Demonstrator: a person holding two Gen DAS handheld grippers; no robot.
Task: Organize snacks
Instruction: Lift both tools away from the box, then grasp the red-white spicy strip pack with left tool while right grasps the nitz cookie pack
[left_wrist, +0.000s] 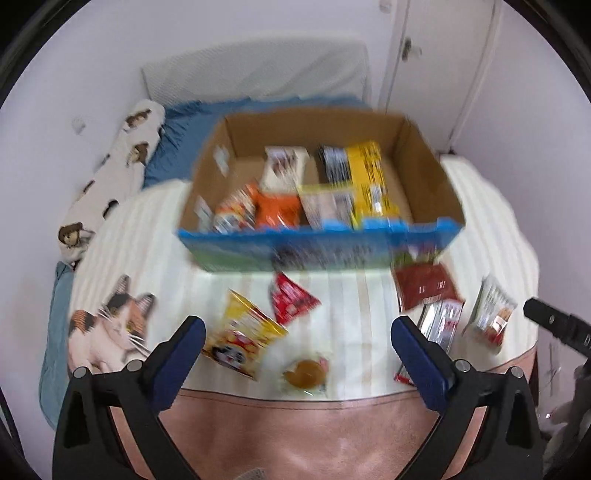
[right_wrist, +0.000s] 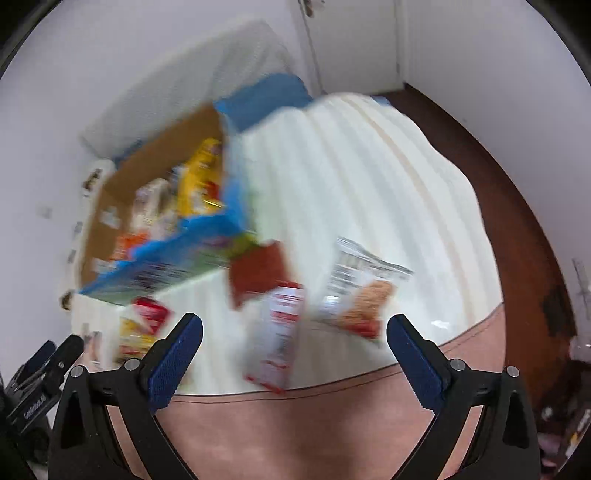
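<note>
An open cardboard box (left_wrist: 428, 177) with a blue front stands on the bed and holds several snack packs; it also shows in the right wrist view (right_wrist: 110, 184). In front of it lie loose snacks: a yellow bag (left_wrist: 242, 334), a red packet (left_wrist: 291, 297), a round pastry in clear wrap (left_wrist: 306, 373), a dark red pack (left_wrist: 424, 286), a silver-red pack (left_wrist: 441, 323) and a white cracker pack (left_wrist: 491, 314). My left gripper (left_wrist: 297, 345) is open and empty above the pastry. My right gripper (right_wrist: 295, 345) is open and empty, near the silver-red pack (right_wrist: 279, 339) and cracker pack (right_wrist: 364, 291).
The bed has a cream striped blanket (left_wrist: 155, 236) with a cat print (left_wrist: 114, 328) and a pink border (left_wrist: 295, 435). A blue sheet (left_wrist: 177, 147) and long patterned pillow (left_wrist: 114, 173) lie at the back left. White walls and a door (left_wrist: 443, 55) stand behind. Both views are blurred.
</note>
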